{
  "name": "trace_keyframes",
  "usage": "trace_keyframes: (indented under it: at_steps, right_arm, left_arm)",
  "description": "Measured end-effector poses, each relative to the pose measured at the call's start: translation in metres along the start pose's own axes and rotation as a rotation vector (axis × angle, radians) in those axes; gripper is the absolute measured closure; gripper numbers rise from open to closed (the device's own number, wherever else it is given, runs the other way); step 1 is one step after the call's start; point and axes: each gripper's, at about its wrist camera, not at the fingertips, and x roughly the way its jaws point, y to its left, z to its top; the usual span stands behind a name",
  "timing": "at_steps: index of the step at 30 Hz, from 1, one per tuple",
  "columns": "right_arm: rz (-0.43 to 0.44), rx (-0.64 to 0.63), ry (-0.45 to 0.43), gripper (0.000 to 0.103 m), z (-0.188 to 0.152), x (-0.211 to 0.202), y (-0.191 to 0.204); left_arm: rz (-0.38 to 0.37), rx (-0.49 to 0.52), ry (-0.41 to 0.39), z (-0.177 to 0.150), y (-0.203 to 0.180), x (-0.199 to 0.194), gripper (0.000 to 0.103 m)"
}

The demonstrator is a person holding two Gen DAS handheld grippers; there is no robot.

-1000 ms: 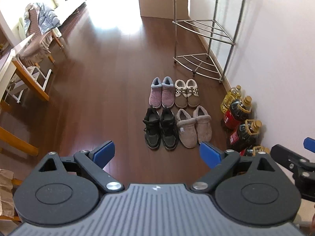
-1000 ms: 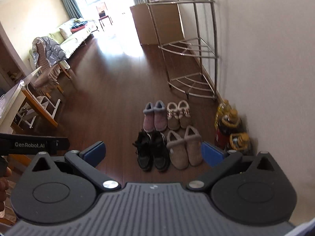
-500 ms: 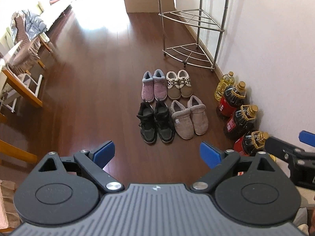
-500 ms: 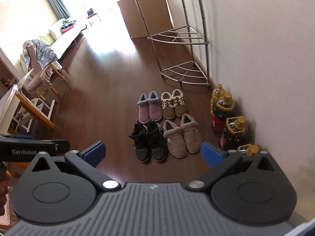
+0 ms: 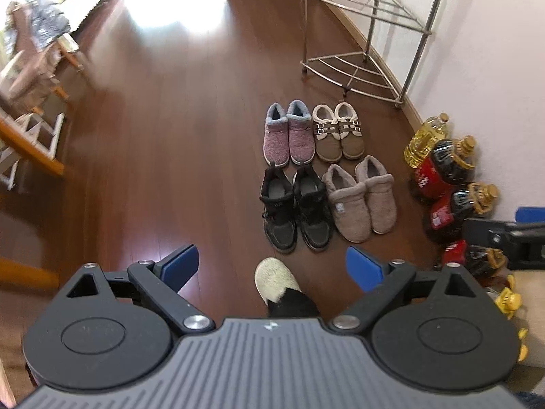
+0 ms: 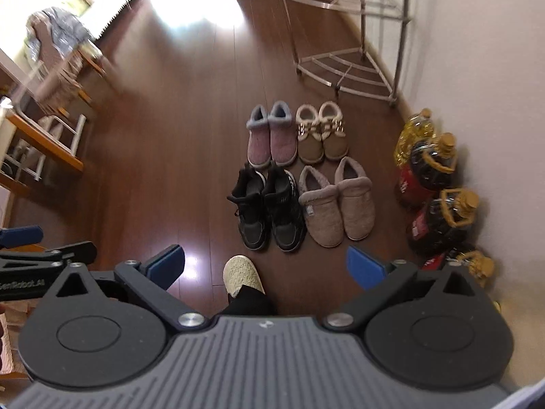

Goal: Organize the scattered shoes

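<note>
Several pairs of shoes stand in two neat rows on the wooden floor: pink fleece shoes (image 5: 289, 135) and brown strapped shoes (image 5: 338, 131) behind, black sneakers (image 5: 295, 208) and taupe fuzzy slippers (image 5: 361, 197) in front. They show too in the right wrist view: pink (image 6: 270, 135), brown (image 6: 322, 133), black (image 6: 267, 208), taupe (image 6: 335, 201). My left gripper (image 5: 272, 267) and right gripper (image 6: 265, 263) are both open and empty, held high above the floor, short of the shoes.
A metal corner rack (image 5: 364, 34) stands by the wall behind the shoes. Oil bottles (image 5: 446, 170) line the right wall. The person's cream slipper (image 5: 276, 281) steps in below the grippers. Wooden table and chairs (image 5: 30, 109) are on the left.
Both grippers tilted downward and drew slightly nearer; the shoes sit lower and larger in view. The person's slippered foot has come into view. The shoes have not moved.
</note>
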Motion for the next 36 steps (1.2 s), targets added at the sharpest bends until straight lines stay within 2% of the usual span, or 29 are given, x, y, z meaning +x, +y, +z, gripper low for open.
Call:
trace_keyframes:
  at_steps: [5, 9, 10, 14, 17, 18, 22, 26, 27, 28, 29, 30, 32, 36]
  right_arm:
    - [-0.026, 0.028, 0.080, 0.005, 0.061, 0.121, 0.025]
    - [-0.038, 0.039, 0.089, 0.009, 0.085, 0.210, 0.038]
    - [-0.032, 0.039, 0.097, 0.012, 0.095, 0.256, 0.039]
    - [-0.016, -0.021, 0.116, 0.015, 0.102, 0.372, 0.049]
    - [-0.031, -0.061, 0.157, 0.022, 0.095, 0.466, 0.053]
    - [-0.054, -0.070, 0.173, 0.026, 0.091, 0.495, 0.054]
    - [-0.150, -0.080, 0.226, 0.026, 0.081, 0.591, 0.055]
    - [-0.220, -0.017, 0.400, 0.030, 0.071, 0.650, 0.050]
    - [-0.237, -0.001, 0.443, 0.033, 0.068, 0.665, 0.049]
    - [-0.254, 0.015, 0.487, 0.042, 0.066, 0.679, 0.048]
    - [-0.272, 0.031, 0.531, 0.043, 0.063, 0.694, 0.047]
    - [-0.285, 0.051, 0.569, 0.051, 0.061, 0.707, 0.045]
    - [-0.284, 0.111, 0.605, 0.063, 0.055, 0.722, 0.038]
    - [-0.259, 0.101, 0.549, 0.071, 0.047, 0.722, 0.033]
  left_arm:
    - [0.036, 0.076, 0.017, 0.045, 0.036, 0.096, 0.008]
    - [0.067, 0.068, 0.075, 0.060, 0.056, 0.174, 0.008]
    - [0.069, 0.050, 0.087, 0.062, 0.062, 0.199, 0.008]
    - [0.076, 0.009, 0.129, 0.053, 0.073, 0.286, 0.008]
    - [0.090, 0.012, 0.127, 0.044, 0.075, 0.331, 0.008]
    - [0.100, 0.010, 0.128, 0.039, 0.075, 0.349, 0.008]
    - [0.122, -0.027, 0.172, 0.024, 0.079, 0.405, 0.008]
    - [0.100, -0.063, 0.206, 0.018, 0.085, 0.430, 0.008]
    - [0.092, -0.071, 0.212, 0.017, 0.086, 0.434, 0.008]
    - [0.085, -0.078, 0.220, 0.016, 0.088, 0.438, 0.008]
    - [0.081, -0.084, 0.227, 0.016, 0.090, 0.440, 0.008]
    - [0.078, -0.090, 0.232, 0.015, 0.092, 0.442, 0.008]
    - [0.074, -0.101, 0.244, 0.016, 0.096, 0.443, 0.008]
    - [0.066, -0.117, 0.261, 0.015, 0.102, 0.446, 0.008]
